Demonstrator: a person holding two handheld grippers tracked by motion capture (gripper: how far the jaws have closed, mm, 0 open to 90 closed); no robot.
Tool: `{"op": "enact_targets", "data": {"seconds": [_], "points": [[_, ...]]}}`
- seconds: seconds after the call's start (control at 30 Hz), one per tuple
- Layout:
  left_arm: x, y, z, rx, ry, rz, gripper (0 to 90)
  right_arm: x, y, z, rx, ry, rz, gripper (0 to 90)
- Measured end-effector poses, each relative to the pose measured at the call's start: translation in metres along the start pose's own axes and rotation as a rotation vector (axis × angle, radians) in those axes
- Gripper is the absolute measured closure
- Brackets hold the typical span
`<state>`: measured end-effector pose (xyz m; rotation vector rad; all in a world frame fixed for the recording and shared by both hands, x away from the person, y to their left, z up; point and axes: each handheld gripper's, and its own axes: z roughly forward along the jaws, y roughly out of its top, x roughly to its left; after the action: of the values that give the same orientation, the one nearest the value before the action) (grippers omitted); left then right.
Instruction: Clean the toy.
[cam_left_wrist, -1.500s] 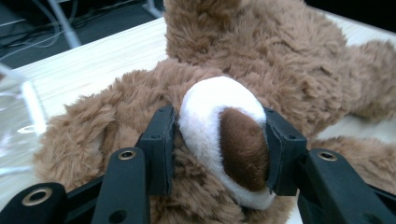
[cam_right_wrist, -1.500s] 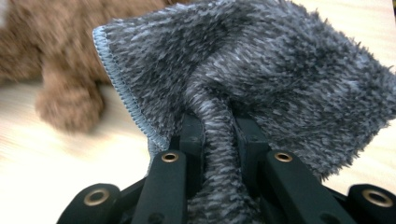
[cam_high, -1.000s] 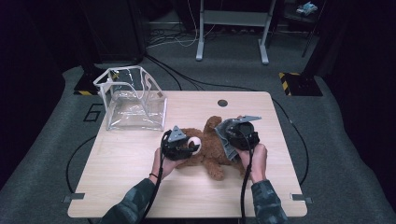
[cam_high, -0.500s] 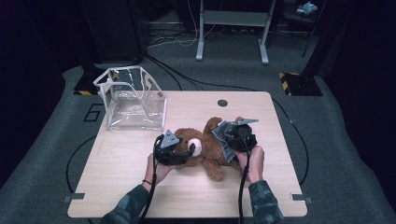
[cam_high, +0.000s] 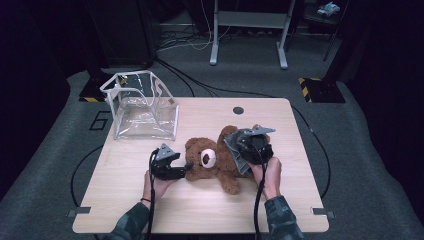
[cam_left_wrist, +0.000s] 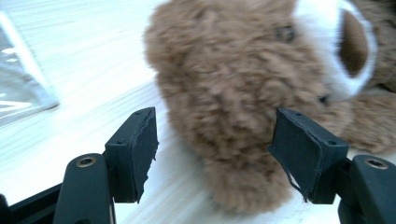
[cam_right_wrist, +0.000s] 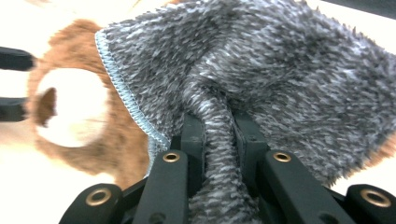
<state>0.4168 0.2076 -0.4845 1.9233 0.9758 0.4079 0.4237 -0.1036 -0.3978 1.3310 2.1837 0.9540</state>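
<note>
The teddy bear (cam_high: 212, 161) lies on the table (cam_high: 200, 210), the bag (cam_high: 142, 106) behind-left.

A dim lab or studio: a wooden table (cam_high: 210, 210) on grey carpet, cables (cam_high: 200, 87) and a metal stand (cam_high: 248, 30) at top.

Both grippers, left (cam_high: 186, 167) and right (cam_high: 243, 142), are black, each topped by a grey three-cornered plate. Brass-ringed screws sit in the jaw arms. Black cables trail back past camouflage sleeves (cam_high: 131, 225).
</note>
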Motion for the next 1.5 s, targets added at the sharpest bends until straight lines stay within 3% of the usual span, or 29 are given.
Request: {"op": "enact_targets", "data": {"seconds": [0.27, 0.3, 0.47, 0.63, 0.73, 0.87, 1.03, 1.3, 1.5], "points": [[0.011, 0.007, -0.002, -0.007, 0.030, -0.027, 30.6, 0.033, 0.017, 0.004, 0.011, 0.050, -0.080, 77.2], [0.015, 0.012, -0.004, -0.013, 0.043, -0.038, 30.6, 0.042, 0.026, 0.010, 0.014, 0.066, -0.117, 77.1], [0.022, 0.024, 0.002, 0.020, 0.047, -0.043, 30.0, 0.059, 0.045, 0.027, 0.019, 0.108, -0.121, 76.2], [0.021, 0.025, 0.014, 0.061, 0.041, -0.051, 29.6, 0.075, 0.059, 0.052, 0.060, 0.133, -0.141, 75.7], [0.021, 0.024, 0.014, 0.063, 0.042, -0.057, 29.5, 0.084, 0.056, 0.060, 0.083, 0.145, -0.146, 75.7], [0.020, 0.025, 0.014, 0.074, 0.049, -0.044, 29.5, 0.092, 0.052, 0.051, 0.075, 0.156, -0.155, 76.2], [0.019, 0.024, 0.015, 0.064, 0.053, -0.063, 29.4, 0.101, 0.040, 0.045, 0.081, 0.172, -0.180, 76.9], [0.019, 0.025, 0.015, 0.069, 0.056, -0.067, 29.6, 0.107, 0.022, 0.035, 0.058, 0.217, -0.174, 77.2], [0.020, 0.024, 0.016, 0.078, 0.052, -0.074, 29.4, 0.109, 0.010, 0.037, 0.055, 0.238, -0.173, 77.5]]}}
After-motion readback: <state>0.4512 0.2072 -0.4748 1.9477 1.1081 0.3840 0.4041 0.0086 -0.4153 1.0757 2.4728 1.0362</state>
